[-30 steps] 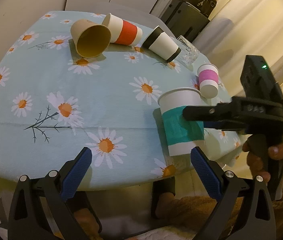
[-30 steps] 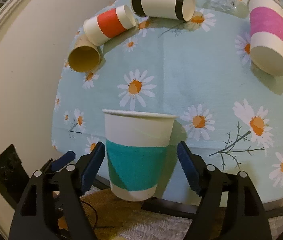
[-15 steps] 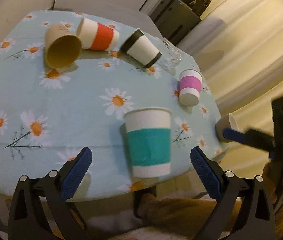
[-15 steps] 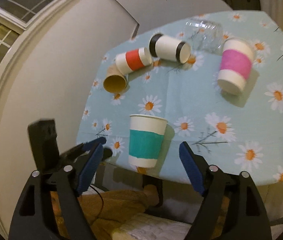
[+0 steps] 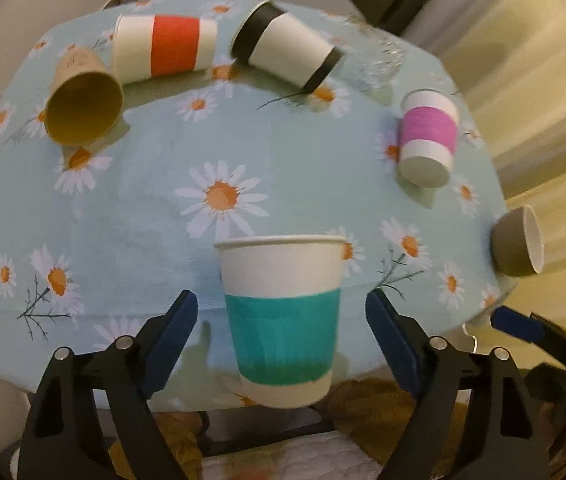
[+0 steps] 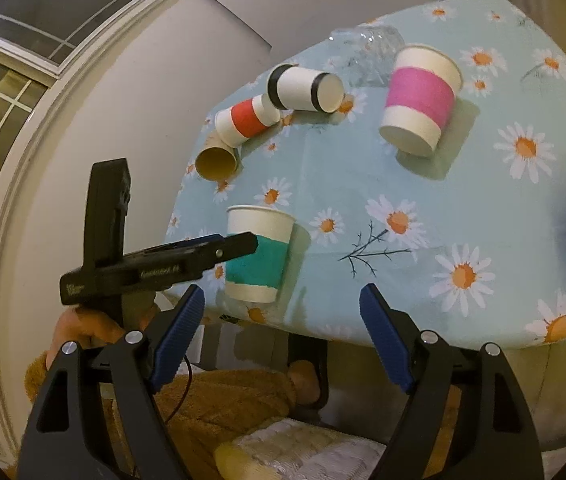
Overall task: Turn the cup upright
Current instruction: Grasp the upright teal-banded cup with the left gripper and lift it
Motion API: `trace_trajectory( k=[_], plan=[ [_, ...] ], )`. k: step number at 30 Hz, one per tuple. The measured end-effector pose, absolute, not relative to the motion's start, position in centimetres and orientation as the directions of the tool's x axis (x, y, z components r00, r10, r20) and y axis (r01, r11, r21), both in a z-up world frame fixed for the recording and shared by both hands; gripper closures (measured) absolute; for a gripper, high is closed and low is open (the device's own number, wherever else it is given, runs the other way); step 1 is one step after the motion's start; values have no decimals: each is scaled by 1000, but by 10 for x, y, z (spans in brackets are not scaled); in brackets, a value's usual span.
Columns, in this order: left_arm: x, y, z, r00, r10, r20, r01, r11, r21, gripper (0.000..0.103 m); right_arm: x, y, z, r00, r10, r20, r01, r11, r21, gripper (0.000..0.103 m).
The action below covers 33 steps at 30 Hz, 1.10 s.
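A white paper cup with a teal band [image 5: 281, 316] stands upright near the front edge of the daisy tablecloth [image 5: 155, 200]; it also shows in the right wrist view [image 6: 258, 254]. My left gripper [image 5: 281, 320] is open, its blue pads on either side of the cup without touching. It shows from the side in the right wrist view [image 6: 239, 246]. My right gripper [image 6: 283, 316] is open and empty, pulled back off the table's front edge. A pink-banded cup [image 5: 427, 138] [image 6: 421, 100] lies on its side.
Lying on their sides at the back are a plain brown cup [image 5: 83, 106], a red-banded cup [image 5: 165, 46], a black-banded cup [image 5: 287, 52] and a clear glass [image 5: 379, 56]. A grey cup [image 5: 519, 240] lies at the right table edge.
My left gripper has moved in around the upright teal cup. My right gripper has drawn back and to the right, away from the cup.
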<state>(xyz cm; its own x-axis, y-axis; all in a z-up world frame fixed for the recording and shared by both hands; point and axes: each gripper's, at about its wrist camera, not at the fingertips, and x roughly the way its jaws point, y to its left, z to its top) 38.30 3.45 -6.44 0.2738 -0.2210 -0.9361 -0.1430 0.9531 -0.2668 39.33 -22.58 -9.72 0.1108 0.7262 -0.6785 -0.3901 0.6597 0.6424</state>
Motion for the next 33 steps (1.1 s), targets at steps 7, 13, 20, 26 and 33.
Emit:
trace_trajectory(
  k=[7,13,20,26,33],
  plan=[
    [392,31,-79,223,-188,-956,-169,959,-228,26,395,-224,-114,64,745,-663,-387,631,672,23],
    [397,33,-83,213,-170,-962,-179,961,-209,36,394,-226,-121,48,752,-658,-385,622,682,23],
    [394,31,-76,237,-168,-957,-175,961,-212,37,391,-225,-124,31,757,-653,-382,613,692,23],
    [379,32,-44,361,-154,-920,-158,962,-223,37,388,-227,-122,38,772,-634,-377,599,707,23],
    [345,24,-10,616,-38,-787,-129,981,-148,37,388,-230,-116,68,784,-617,-383,591,709,23]
  ],
)
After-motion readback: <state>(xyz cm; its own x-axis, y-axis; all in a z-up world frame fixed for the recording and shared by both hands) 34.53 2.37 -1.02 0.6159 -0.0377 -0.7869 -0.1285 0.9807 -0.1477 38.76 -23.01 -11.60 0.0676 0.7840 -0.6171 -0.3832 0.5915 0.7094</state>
